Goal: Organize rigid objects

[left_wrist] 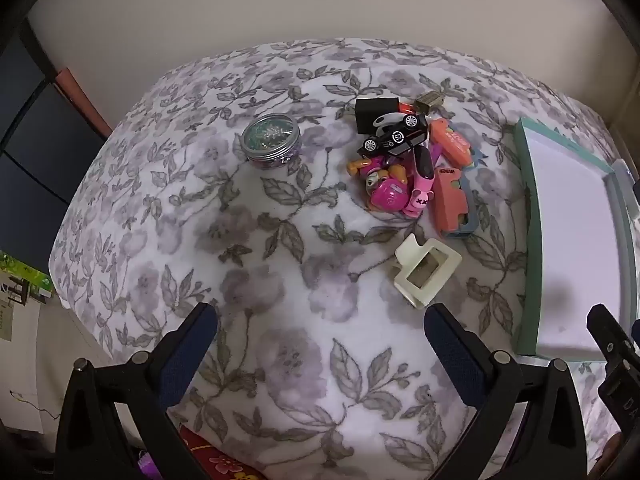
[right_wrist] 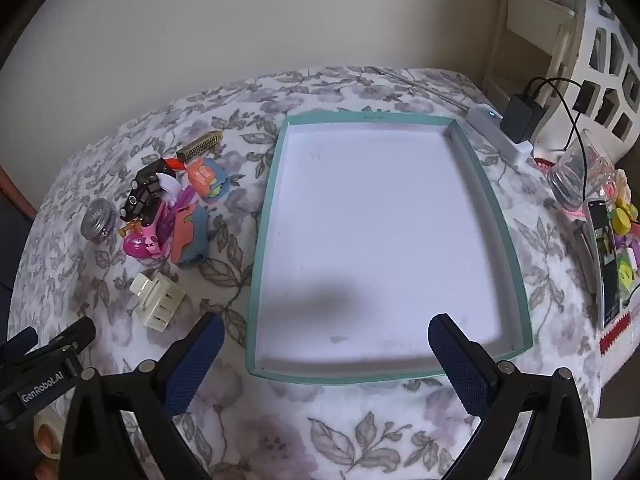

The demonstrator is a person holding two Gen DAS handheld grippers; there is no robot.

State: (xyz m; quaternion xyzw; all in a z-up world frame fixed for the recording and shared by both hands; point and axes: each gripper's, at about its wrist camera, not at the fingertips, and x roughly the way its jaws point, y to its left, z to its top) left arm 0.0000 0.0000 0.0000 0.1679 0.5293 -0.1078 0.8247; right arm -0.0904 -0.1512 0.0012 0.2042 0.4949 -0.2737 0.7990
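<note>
Both grippers, left point(left_wrist: 320, 344) and right point(right_wrist: 326, 352), jaws wide apart, nothing held. Toy heap point(left_wrist: 404, 168) at one o'clock on flowered counter point(left_wrist: 248, 240); tray point(right_wrist: 276, 184) alongside, bare.

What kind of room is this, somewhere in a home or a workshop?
Most likely a home, perhaps a bedroom or living room. A soft floral blanket covers the surface, a pile of small toys lies on it beside a shallow teal tray, and a phone and charger sit at the edge.
</note>
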